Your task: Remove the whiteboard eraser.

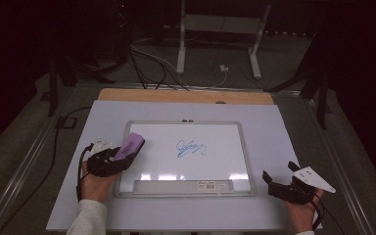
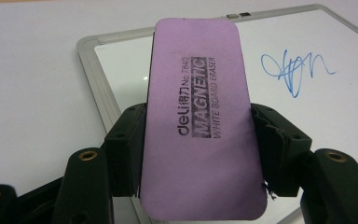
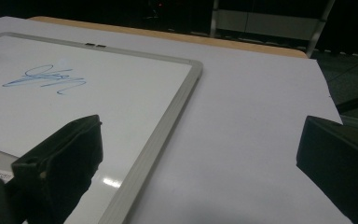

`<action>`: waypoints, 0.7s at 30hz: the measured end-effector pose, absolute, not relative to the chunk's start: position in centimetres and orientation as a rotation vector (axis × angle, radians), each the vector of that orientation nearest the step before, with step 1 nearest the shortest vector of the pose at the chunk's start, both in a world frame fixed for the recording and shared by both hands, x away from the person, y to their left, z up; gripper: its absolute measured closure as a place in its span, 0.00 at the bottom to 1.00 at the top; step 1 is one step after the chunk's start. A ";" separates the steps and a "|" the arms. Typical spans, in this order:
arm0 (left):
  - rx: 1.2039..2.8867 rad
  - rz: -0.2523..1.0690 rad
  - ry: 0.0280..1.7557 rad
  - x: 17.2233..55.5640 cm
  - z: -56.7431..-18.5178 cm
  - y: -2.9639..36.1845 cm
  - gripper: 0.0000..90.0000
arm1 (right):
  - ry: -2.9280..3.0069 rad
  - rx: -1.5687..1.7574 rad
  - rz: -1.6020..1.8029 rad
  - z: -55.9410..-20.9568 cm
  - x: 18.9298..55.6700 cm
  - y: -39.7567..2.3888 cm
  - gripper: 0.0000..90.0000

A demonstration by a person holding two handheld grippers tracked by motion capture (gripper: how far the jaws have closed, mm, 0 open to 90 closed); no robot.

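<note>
A whiteboard (image 1: 147,131) with a grey frame lies flat on the table, a blue scribble (image 1: 191,147) near its middle. My left gripper (image 1: 122,154) is shut on a purple magnetic whiteboard eraser (image 1: 130,145) over the board's left edge. In the left gripper view the eraser (image 2: 198,121) stands clamped between both jaws, with the scribble (image 2: 296,69) to its right. My right gripper (image 1: 280,174) is open and holds nothing, off the board's lower right corner. Its view looks across the board's right frame (image 3: 165,128) to the scribble (image 3: 46,78).
A white sheet (image 1: 269,132) covers the table, whose wooden far edge (image 1: 186,96) shows beyond it. A marker tray (image 1: 183,186) runs along the board's near edge. Cables and desk legs (image 1: 181,44) stand on the dark floor behind.
</note>
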State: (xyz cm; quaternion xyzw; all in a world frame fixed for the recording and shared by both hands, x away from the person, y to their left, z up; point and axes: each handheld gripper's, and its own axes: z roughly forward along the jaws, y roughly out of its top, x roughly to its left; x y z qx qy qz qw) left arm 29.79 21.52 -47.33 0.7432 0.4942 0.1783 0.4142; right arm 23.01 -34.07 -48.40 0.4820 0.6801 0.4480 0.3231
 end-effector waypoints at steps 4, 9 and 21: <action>1.865 0.452 1.236 30.0 -47.3 21.5 0.46 | 1.787 1.262 1.174 -48.4 23.0 -34.0 0.01; 1.858 0.455 1.228 30.3 -47.1 21.3 0.46 | 1.789 1.261 1.173 -48.4 23.0 -34.0 0.01; 1.880 0.460 1.185 31.5 -46.8 20.0 0.46 | 1.790 1.260 1.172 -48.4 23.0 -33.9 0.01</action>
